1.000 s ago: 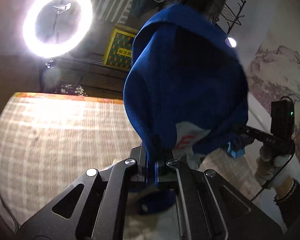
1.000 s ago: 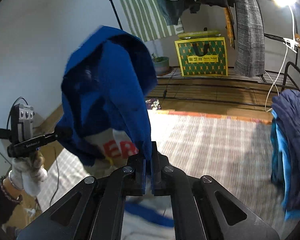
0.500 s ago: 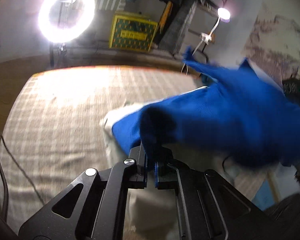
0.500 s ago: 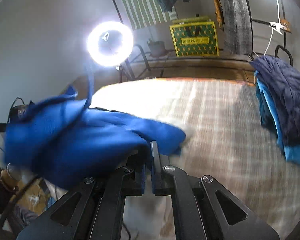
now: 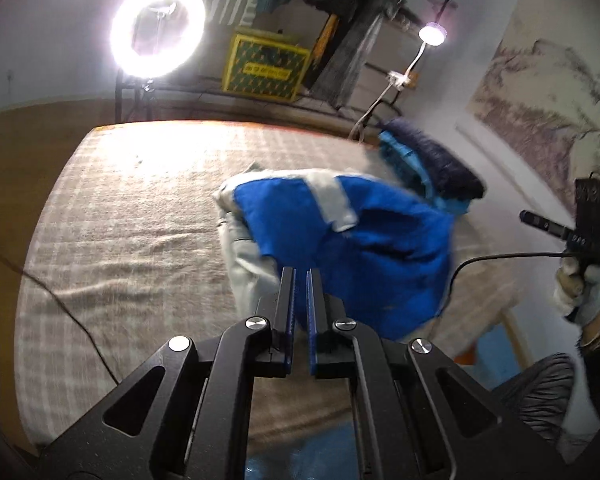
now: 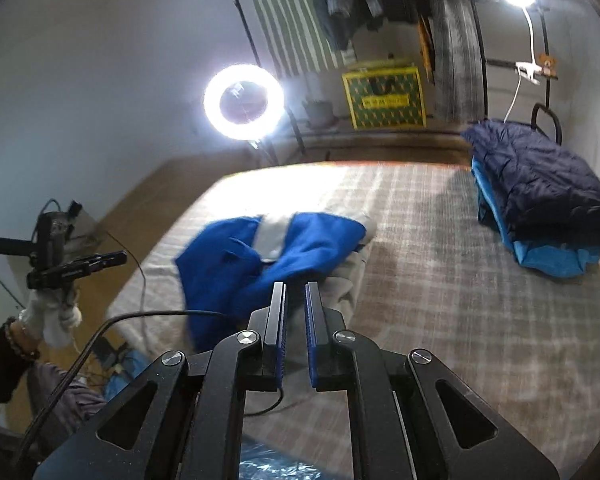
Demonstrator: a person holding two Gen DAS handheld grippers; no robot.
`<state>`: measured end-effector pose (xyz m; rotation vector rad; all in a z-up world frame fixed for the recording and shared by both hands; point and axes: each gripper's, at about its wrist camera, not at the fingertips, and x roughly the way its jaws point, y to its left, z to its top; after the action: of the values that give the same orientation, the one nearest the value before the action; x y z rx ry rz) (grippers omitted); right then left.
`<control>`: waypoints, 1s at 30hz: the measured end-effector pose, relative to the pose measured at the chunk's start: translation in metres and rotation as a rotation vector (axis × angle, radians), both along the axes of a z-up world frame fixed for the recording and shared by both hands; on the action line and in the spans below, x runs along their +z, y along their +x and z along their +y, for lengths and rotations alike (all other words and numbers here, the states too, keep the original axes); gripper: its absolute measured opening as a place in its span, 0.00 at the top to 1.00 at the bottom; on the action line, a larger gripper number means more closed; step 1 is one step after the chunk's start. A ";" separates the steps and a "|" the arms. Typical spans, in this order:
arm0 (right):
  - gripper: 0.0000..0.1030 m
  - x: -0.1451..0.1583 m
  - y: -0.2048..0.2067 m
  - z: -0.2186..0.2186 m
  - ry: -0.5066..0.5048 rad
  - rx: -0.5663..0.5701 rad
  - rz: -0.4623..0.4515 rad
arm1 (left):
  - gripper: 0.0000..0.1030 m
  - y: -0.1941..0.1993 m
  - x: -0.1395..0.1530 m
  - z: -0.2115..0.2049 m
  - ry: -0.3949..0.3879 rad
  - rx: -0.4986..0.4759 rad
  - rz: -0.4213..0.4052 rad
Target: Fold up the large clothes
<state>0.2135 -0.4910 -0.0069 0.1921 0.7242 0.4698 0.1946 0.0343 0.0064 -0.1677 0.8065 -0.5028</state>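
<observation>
Blue-and-grey garment (image 6: 276,256) lies crumpled on the bed (image 6: 440,280) just ahead of both claws, left claw (image 5: 299,280) nearly together and empty, right claw (image 6: 295,292) opening with nothing between, each about equally near.

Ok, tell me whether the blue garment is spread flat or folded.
Folded, loosely: the blue garment lies doubled in a rumpled heap on the bed, white stripe showing.

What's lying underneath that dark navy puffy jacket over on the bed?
Under the navy jacket lies a brighter blue garment, its edges sticking out at the front and left. Both rest on the checked bedcover. Anything further beneath is covered.
</observation>
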 end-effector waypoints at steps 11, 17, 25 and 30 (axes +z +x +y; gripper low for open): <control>0.79 0.099 -0.098 -0.021 0.021 -0.016 -0.205 | 0.96 -0.091 0.140 0.010 -0.072 -0.021 -0.132; 0.57 0.125 -0.121 -0.028 0.029 -0.021 -0.284 | 0.70 -0.119 0.192 0.009 -0.085 -0.030 -0.184; 0.56 0.065 -0.076 -0.025 0.108 -0.039 -0.135 | 0.55 -0.064 0.116 0.003 -0.199 0.018 0.016; 0.52 0.000 -0.027 -0.020 0.168 -0.065 0.025 | 0.55 -0.007 0.036 0.006 -0.306 0.102 0.162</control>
<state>0.1862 -0.5112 -0.0072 0.3781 0.7009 0.4667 0.1875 0.0398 0.0425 -0.5358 0.8710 -0.5188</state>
